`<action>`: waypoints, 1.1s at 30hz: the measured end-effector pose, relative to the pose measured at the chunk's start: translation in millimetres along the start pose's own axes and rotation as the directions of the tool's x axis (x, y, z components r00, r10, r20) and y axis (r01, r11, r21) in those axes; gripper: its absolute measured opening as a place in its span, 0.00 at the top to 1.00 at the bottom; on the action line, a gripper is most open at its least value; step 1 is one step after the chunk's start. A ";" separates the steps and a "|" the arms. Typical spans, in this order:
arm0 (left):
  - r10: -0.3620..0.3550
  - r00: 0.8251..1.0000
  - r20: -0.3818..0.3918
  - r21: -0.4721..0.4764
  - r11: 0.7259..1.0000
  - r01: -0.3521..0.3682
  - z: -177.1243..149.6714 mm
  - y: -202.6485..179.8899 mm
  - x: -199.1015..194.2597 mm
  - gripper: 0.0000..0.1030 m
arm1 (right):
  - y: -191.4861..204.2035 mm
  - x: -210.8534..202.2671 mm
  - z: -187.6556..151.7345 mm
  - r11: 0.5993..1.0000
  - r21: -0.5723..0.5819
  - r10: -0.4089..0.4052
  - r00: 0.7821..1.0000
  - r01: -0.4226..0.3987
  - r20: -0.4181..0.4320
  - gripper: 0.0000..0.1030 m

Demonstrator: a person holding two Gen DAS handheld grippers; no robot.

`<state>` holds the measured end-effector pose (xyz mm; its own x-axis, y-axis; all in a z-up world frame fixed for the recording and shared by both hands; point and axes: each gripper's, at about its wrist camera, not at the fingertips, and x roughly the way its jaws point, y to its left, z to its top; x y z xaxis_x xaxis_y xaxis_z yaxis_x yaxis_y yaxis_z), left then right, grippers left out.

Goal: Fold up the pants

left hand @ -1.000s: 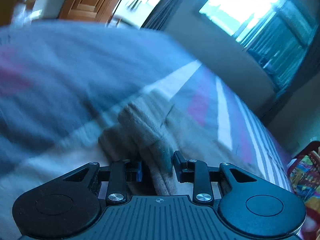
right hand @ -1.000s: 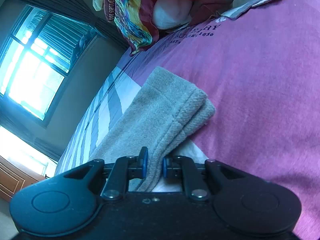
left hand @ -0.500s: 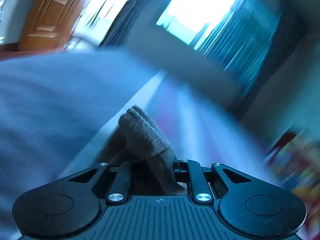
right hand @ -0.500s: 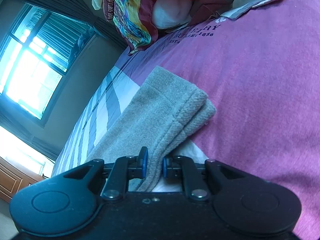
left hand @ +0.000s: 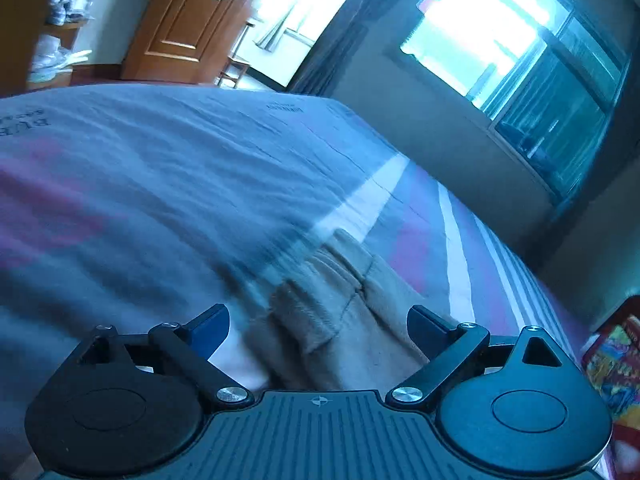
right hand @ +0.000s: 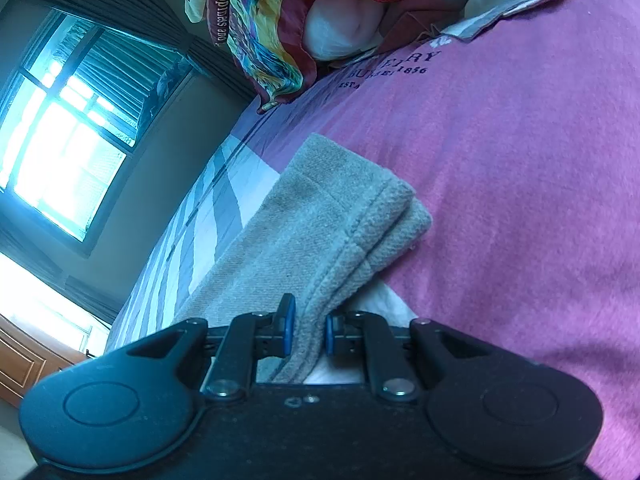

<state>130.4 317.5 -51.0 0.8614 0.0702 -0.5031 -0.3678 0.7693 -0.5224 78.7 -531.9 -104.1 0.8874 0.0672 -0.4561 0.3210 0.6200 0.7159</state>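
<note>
The grey-beige fleece pants [left hand: 344,304] lie on the bed, blurred in the left wrist view. My left gripper [left hand: 318,330] is open with its jaws wide apart, one on each side of the waistband end; nothing is pinched. In the right wrist view the pants [right hand: 312,224] lie folded double, their hemmed end toward the pink cover. My right gripper [right hand: 307,330] is shut on the pants' edge, the blue pads [right hand: 289,322] pressing the fabric from both sides.
The bed cover [left hand: 160,184] is blue-grey with pink and white stripes; it is pink with printed letters in the right wrist view [right hand: 520,184]. A colourful red and yellow quilt [right hand: 280,32] and pillows lie at the bed head. A window [left hand: 500,48] and wooden door [left hand: 188,20] stand beyond the bed.
My left gripper has opened wide and let go of the pants, which it held lifted half a second ago; they lie on the bed again. My right gripper has kept its hold.
</note>
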 end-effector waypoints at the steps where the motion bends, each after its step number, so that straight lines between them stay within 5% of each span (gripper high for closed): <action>1: 0.002 1.000 0.002 -0.006 1.000 -0.002 0.5 1.7 -0.9 0.09 | -0.5 0.1 -0.3 1.000 -0.002 0.001 1.000 -0.001 0.002 0.89; 3: 0.011 1.000 -0.014 -0.022 1.000 -0.011 1.8 3.1 -0.8 0.27 | -1.1 0.1 -1.1 1.000 -0.005 0.003 1.000 -0.003 0.008 0.89; 4: -0.032 0.999 -0.017 -0.062 0.998 0.031 2.8 7.8 2.8 0.54 | -1.3 0.1 -1.2 1.000 -0.006 0.003 1.000 -0.003 0.009 0.89; 5: -0.069 0.998 -0.012 -0.103 0.992 0.067 1.0 10.4 3.5 0.65 | -1.4 0.0 -0.8 1.000 -0.005 0.003 1.000 -0.003 0.007 0.89; 8: -0.185 0.982 0.029 -0.166 0.968 0.187 -4.9 12.1 7.9 0.68 | -2.1 -0.5 -0.5 1.000 0.000 0.007 1.000 -0.007 0.002 0.89; 10: -0.143 0.990 -0.015 -0.130 0.982 0.140 -7.6 7.0 29.2 0.69 | -2.2 -0.6 -0.3 1.000 -0.002 0.006 1.000 -0.006 0.002 0.89; 11: -0.108 0.991 -0.077 -0.110 0.989 0.099 -10.5 8.3 43.1 0.90 | -1.9 -0.6 -0.3 1.000 -0.003 0.005 1.000 -0.005 0.003 0.89; 12: -0.080 0.986 -0.148 -0.127 0.990 0.061 -14.4 11.2 56.3 0.96 | -1.7 -0.5 -0.4 1.000 -0.004 0.003 1.000 -0.003 0.004 0.89; 14: -0.093 0.984 -0.152 -0.182 0.981 0.065 -15.2 12.7 60.3 0.96 | -1.3 -0.1 -0.1 1.000 -0.004 0.001 1.000 -0.001 0.002 0.89; 16: -0.102 0.988 -0.113 -0.128 0.988 0.088 -13.8 -1.0 50.0 0.96 | -1.2 -0.2 1.0 1.000 0.003 0.002 1.000 -0.002 -0.004 0.89; 19: -0.109 0.985 -0.134 -0.039 0.994 0.105 -21.1 -12.5 46.2 0.74 | -2.4 -2.4 4.5 0.999 0.034 0.020 1.000 -0.019 -0.016 0.82; 22: -0.055 0.976 -0.210 0.062 0.996 0.069 -27.7 -21.6 49.9 0.74 | -3.5 -5.3 4.5 0.997 0.062 0.044 0.999 -0.043 -0.010 0.77; 33: -0.091 0.974 -0.208 -0.034 0.996 0.085 -30.4 -9.2 51.7 0.74 | -21.2 -20.5 3.0 0.971 0.206 0.108 0.990 -0.124 0.090 0.73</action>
<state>167.6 294.7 -93.2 0.7991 -0.1336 -0.5861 -0.3047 0.7504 -0.5865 54.7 -548.8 -108.4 0.9430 0.0630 -0.3268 0.2693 0.4324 0.8605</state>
